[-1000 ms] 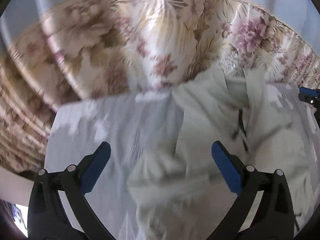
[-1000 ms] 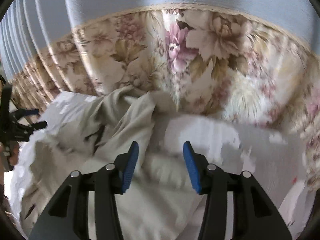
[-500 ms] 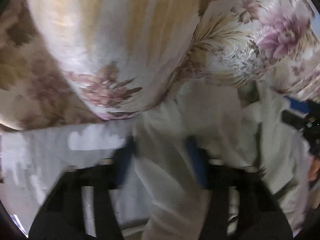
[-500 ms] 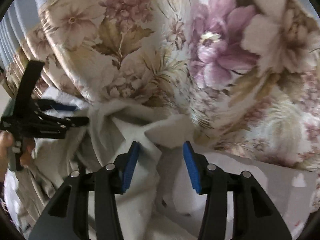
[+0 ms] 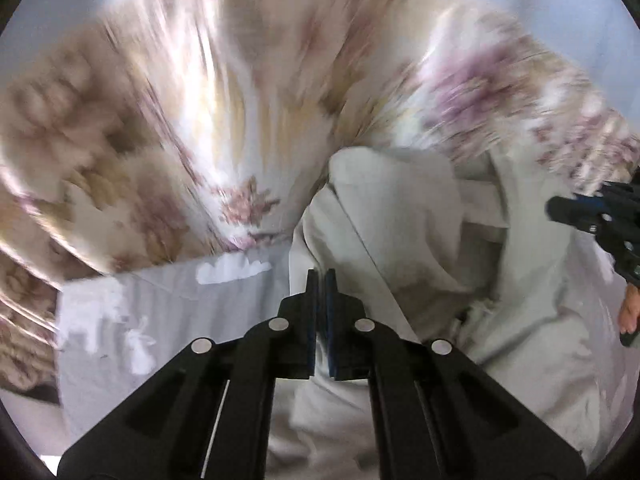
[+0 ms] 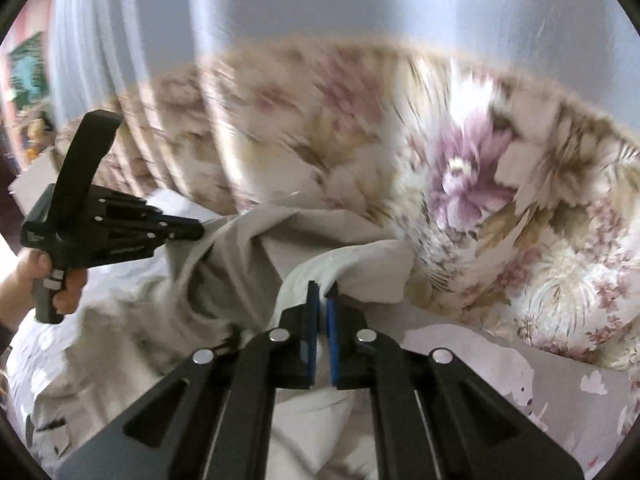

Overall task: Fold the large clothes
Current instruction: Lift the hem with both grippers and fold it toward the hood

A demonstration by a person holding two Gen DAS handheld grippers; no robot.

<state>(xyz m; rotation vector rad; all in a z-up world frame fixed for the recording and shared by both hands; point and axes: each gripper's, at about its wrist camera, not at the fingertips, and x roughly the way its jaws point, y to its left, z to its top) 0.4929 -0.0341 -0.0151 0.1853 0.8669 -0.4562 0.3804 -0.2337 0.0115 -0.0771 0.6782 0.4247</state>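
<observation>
A large pale beige garment (image 5: 400,220) lies crumpled on a grey sheet; the right wrist view shows it too, as the garment (image 6: 224,272). My left gripper (image 5: 320,274) has its jaws closing to a pinch on the garment's left edge, blue pads together. My right gripper (image 6: 322,286) is closing the same way, its pads nipping a raised fold of the cloth. Each tool shows in the other's view: the left gripper (image 6: 196,234) in a person's hand (image 6: 68,292), the right gripper (image 5: 560,208) at the far right edge.
A floral fabric (image 5: 200,120) in cream, brown and mauve rises right behind the garment, seen again as the floral fabric (image 6: 460,168). The grey sheet (image 5: 160,312) with white animal prints spreads beneath. Pale blue pleated curtains (image 6: 360,0) hang at the back.
Both grippers went from open around the cloth to pressed together on it. Both views pushed in toward the floral fabric, then drew back and up, with the cloth lifting at the tips.
</observation>
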